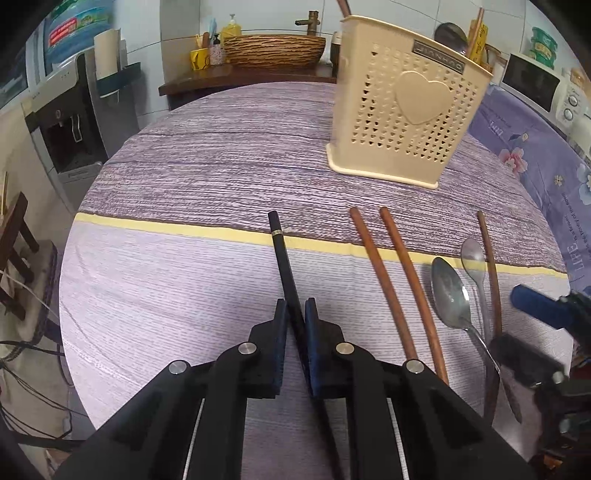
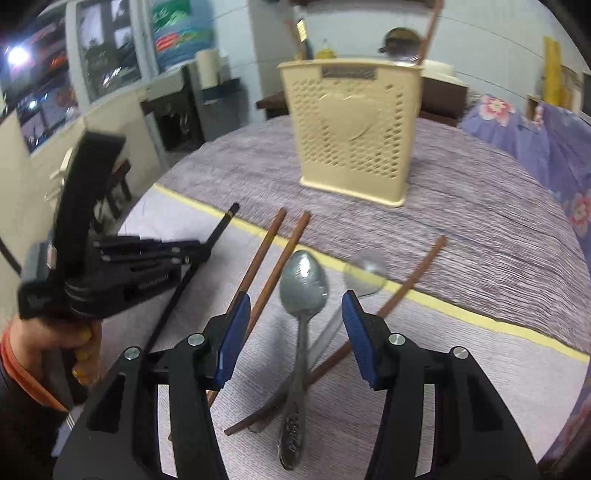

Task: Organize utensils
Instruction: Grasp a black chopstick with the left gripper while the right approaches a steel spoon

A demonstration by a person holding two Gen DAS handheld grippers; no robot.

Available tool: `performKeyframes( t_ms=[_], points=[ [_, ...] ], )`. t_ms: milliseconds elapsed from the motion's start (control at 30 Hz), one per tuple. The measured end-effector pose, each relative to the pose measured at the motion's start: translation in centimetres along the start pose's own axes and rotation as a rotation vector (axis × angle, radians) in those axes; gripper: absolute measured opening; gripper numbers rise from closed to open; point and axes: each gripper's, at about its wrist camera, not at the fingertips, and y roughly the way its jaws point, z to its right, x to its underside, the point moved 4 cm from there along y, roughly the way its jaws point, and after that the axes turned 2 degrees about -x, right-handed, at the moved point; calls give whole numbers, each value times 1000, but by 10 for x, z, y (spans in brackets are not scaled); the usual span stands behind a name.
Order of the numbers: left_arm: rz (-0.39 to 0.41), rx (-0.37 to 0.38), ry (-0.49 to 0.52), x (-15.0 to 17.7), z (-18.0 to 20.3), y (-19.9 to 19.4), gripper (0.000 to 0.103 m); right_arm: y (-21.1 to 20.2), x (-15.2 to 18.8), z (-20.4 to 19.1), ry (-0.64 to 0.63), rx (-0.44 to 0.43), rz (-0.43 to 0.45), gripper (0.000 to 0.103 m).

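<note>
1 black chopstick (image 1: 282, 254) clamped between left fingers (image 1: 281, 325); right fingers (image 2: 236, 328) wide astride metal spoon (image 2: 301, 295).

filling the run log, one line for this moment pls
left gripper shut on black chopstick | right gripper open over metal spoon | beige perforated holder upright

Beyond the tabletop (image 1: 221, 155) with its purple striped cloth I see a woven basket (image 1: 274, 51), a yellow soap bottle (image 1: 231, 29), a water dispenser (image 1: 66, 133), and a microwave (image 1: 532, 83) at right.
</note>
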Motion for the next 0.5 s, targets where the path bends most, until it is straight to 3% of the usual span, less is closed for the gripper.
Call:
performKeyframes(
  t_ms=[133, 500],
  points=[
    [3, 5, -10, 2, -5, -2, 11, 17, 1, -2, -25, 24, -54, 39],
    [9, 21, -18, 2, -7, -1, 11, 39, -6, -2, -95, 90, -116, 39]
  ],
)
